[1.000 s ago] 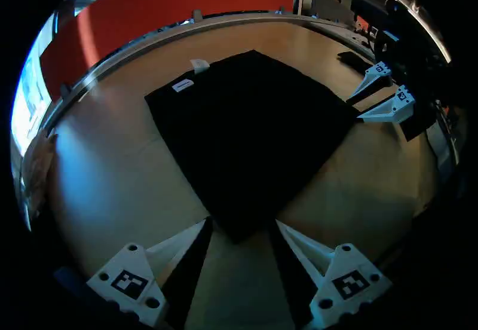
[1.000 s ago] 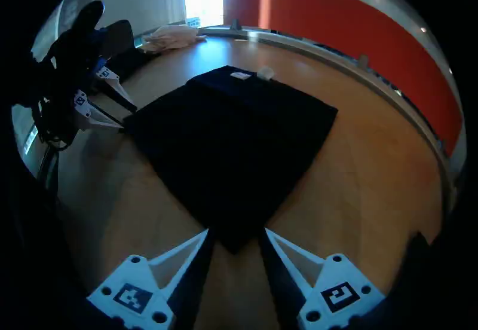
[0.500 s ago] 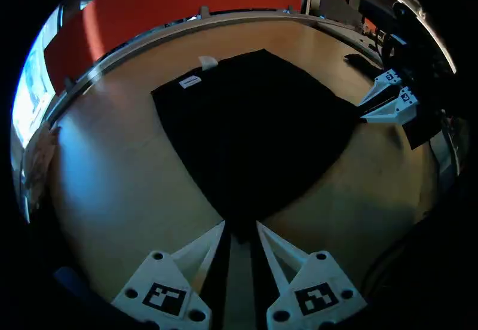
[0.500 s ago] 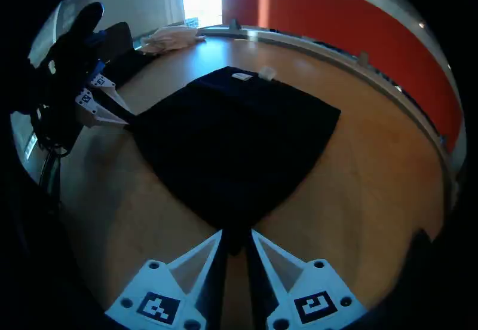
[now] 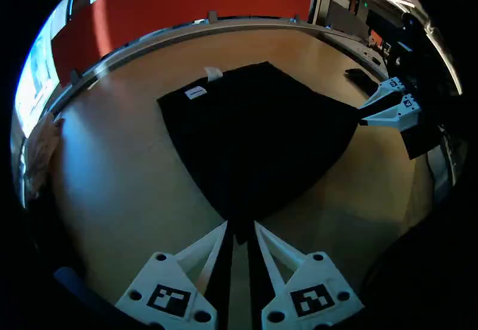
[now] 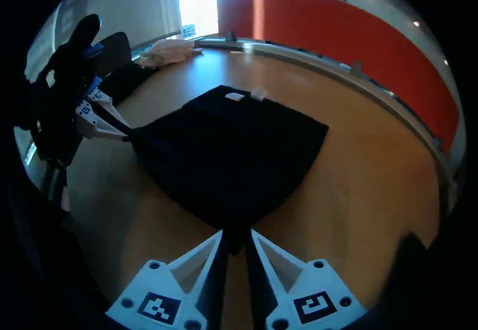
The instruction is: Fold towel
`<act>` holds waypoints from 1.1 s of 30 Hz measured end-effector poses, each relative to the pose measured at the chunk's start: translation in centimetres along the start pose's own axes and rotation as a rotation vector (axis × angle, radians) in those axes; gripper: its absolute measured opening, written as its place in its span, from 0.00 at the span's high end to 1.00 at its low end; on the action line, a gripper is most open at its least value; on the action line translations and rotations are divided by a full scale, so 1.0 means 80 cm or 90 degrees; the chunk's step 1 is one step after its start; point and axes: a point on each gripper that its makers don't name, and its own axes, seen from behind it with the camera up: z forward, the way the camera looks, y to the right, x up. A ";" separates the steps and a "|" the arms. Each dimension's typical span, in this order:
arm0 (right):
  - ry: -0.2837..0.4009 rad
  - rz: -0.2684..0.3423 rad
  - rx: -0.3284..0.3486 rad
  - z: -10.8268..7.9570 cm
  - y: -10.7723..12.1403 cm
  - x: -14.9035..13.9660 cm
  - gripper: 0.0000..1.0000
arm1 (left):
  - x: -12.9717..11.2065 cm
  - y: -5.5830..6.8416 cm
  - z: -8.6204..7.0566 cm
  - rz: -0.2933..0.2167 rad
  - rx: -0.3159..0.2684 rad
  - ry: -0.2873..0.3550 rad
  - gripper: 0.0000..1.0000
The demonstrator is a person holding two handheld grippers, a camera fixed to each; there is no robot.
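A black towel [image 5: 257, 133] lies spread on the wooden table [image 5: 113, 168], with a small white tag [image 5: 195, 92] near its far corner. My left gripper [image 5: 240, 240] is shut on the towel's near corner in the left gripper view. That view also has my right gripper [image 5: 364, 113] at the right, shut on another corner. In the right gripper view my right gripper [image 6: 236, 243] pinches its corner of the towel [image 6: 230, 150], and my left gripper [image 6: 126, 134] holds the left corner, which is raised a little off the table.
An orange wall panel [image 5: 179, 1] runs behind the table's curved far edge. A pale cloth [image 6: 167, 46] lies at the far side of the table [image 6: 370, 174]. A dark flat object [image 5: 360, 78] sits near the right gripper. A person's dark sleeve [image 6: 54, 103] holds the left gripper.
Both grippers went from open around the towel's corners to shut on them. The pinched corners have since lifted slightly, pulling the near edge taut.
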 end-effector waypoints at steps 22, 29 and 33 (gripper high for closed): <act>0.033 -0.024 0.007 -0.086 -0.019 0.058 0.81 | 0.051 0.016 -0.083 -0.010 0.004 0.024 0.85; 0.032 -0.027 0.015 -0.103 -0.027 0.062 0.81 | 0.052 0.026 -0.098 -0.012 -0.002 0.021 0.85; 0.029 -0.028 0.022 -0.110 -0.033 0.062 0.81 | 0.049 0.029 -0.103 -0.014 -0.005 0.016 0.85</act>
